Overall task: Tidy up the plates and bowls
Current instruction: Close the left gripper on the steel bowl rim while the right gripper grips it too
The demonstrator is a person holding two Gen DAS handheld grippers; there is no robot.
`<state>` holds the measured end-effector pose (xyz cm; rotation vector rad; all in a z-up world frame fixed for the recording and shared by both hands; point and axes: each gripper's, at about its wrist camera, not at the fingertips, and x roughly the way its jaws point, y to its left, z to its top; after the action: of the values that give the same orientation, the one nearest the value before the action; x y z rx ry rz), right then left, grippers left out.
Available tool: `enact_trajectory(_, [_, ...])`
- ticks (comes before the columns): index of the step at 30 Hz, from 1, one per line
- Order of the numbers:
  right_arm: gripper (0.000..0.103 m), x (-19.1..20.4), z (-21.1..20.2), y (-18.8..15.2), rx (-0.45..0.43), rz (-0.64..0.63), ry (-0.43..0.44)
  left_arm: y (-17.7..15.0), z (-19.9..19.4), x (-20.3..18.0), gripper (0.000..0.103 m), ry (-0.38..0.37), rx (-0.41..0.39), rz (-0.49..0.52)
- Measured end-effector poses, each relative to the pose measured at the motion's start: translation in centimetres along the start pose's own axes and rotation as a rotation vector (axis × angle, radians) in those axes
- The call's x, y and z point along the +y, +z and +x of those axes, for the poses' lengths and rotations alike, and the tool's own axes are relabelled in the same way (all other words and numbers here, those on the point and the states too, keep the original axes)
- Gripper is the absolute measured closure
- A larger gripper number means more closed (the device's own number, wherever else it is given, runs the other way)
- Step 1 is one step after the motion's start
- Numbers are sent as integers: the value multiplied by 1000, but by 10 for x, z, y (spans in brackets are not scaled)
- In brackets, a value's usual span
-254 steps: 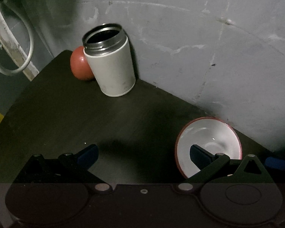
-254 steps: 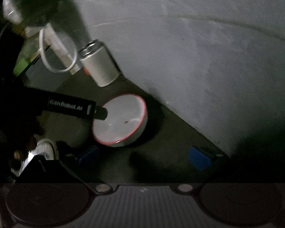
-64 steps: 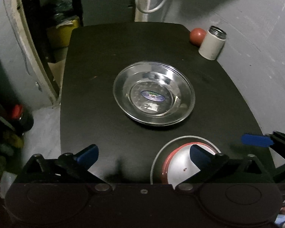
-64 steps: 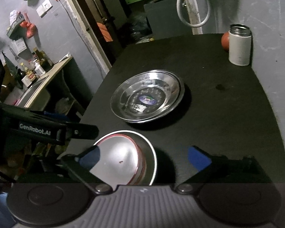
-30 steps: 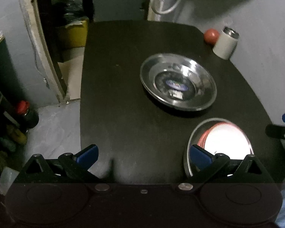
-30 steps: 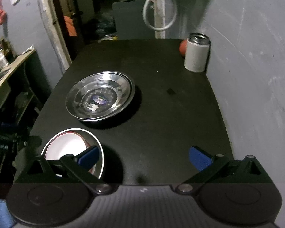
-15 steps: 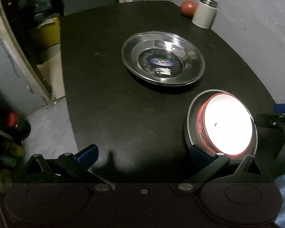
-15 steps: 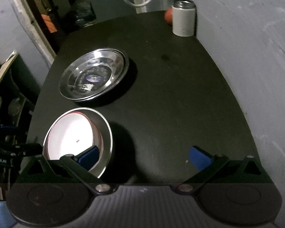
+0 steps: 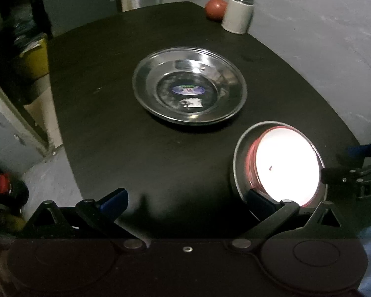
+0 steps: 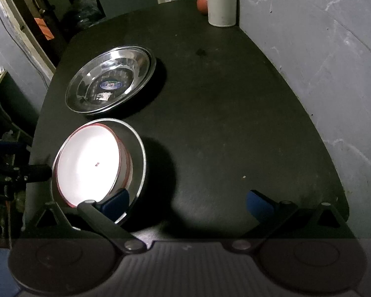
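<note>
A white bowl (image 9: 282,165) with a red rim sits nested inside a steel bowl (image 9: 237,148) near the front edge of the black table (image 9: 111,123). Behind it a wide steel plate (image 9: 189,86) with a sticker rests at mid-table. My left gripper (image 9: 186,200) is open, its right finger overlapping the steel bowl's near rim. In the right wrist view the white bowl (image 10: 89,165) and steel bowl (image 10: 138,153) lie at the lower left, with the steel plate (image 10: 110,79) beyond. My right gripper (image 10: 188,203) is open and holds nothing, its left finger over the bowl's near rim.
A white steel-topped canister (image 9: 238,12) and a red ball (image 9: 215,8) stand at the far corner by the grey wall (image 10: 321,49). The other gripper's tips show at the right edge (image 9: 353,163) and left edge (image 10: 12,170). The floor drops off left of the table.
The white bowl has gone from beside the canister into the steel bowl at the front. Over the last second both grippers drifted closer to the nested bowls, staying open.
</note>
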<state>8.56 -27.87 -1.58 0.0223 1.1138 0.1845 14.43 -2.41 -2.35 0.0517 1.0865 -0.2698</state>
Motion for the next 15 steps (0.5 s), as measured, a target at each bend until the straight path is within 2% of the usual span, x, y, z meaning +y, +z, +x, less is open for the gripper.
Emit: enact_trajectory(15, [0,14,9,0,27,-57,-22,2,14,-3,1,-25,17,39])
